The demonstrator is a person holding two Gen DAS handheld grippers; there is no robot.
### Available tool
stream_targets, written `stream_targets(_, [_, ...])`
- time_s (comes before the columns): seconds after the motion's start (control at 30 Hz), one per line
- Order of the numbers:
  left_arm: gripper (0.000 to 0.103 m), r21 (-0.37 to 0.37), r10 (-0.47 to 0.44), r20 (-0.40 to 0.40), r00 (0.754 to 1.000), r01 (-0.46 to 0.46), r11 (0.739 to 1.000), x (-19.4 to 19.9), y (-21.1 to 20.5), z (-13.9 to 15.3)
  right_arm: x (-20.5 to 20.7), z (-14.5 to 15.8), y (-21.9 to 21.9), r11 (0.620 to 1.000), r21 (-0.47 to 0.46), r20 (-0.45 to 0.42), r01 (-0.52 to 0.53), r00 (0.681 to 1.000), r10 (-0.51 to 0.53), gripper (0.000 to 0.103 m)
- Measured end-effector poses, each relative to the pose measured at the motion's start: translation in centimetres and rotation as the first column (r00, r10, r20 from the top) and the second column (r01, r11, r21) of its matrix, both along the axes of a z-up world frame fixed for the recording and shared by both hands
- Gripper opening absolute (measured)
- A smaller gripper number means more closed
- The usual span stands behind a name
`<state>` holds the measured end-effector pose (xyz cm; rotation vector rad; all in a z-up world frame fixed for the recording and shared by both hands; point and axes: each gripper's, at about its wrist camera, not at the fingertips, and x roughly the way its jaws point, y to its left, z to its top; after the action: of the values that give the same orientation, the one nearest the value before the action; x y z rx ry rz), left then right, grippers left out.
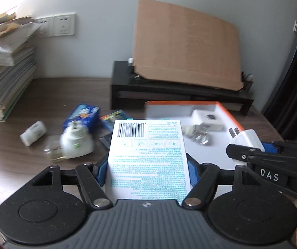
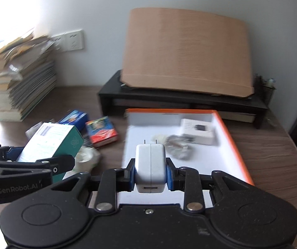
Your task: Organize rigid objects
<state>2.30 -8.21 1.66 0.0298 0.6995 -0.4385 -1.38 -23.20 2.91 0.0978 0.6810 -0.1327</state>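
My left gripper [image 1: 147, 171] is shut on a white and teal carton [image 1: 147, 157] with a barcode, held above the desk; it also shows in the right wrist view [image 2: 51, 143]. My right gripper [image 2: 150, 174] is shut on a white plug charger [image 2: 150, 166], prongs forward, above the near end of the orange-rimmed white tray [image 2: 231, 143]. In the tray lie a small white box [image 2: 198, 131] and a clear bag of metal bits [image 2: 177, 145]. The charger also shows in the left wrist view [image 1: 247, 138].
On the desk left of the tray lie a white plug-in device [image 1: 76, 143], a white cylinder [image 1: 33, 132], a blue box [image 1: 82, 116] and a red-blue pack [image 2: 100, 131]. A book stack [image 1: 5, 78] stands far left. A black monitor stand [image 1: 179, 91] with a leaning cardboard sheet [image 1: 185, 45] is behind.
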Motion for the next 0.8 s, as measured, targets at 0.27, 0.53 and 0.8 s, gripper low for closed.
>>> stream_targets(0.27, [0.071,0.001,-0.007,0.035,0.999,0.007,1.0,-0.4,-6.5,0.9,-1.0,1.1,-6.3,0.999,-0.004,0.031,0.043,0.999,-0.043,0.035])
stream_targets(0.53, [0.071,0.006,0.042,0.022,0.999,-0.042,0.999,-0.8,-9.6,0.0,-0.9,0.7,-10.0,1.0,-0.002,0.06,0.0,0.998,0.001,0.035])
stream_targets(0.8, [0.072,0.022,0.088,0.025,0.996,-0.089,0.996,-1.1,-11.2,0.2,-0.1,0.4,-11.7,0.999,0.004,0.065,-0.047,0.997,0.047,0.035])
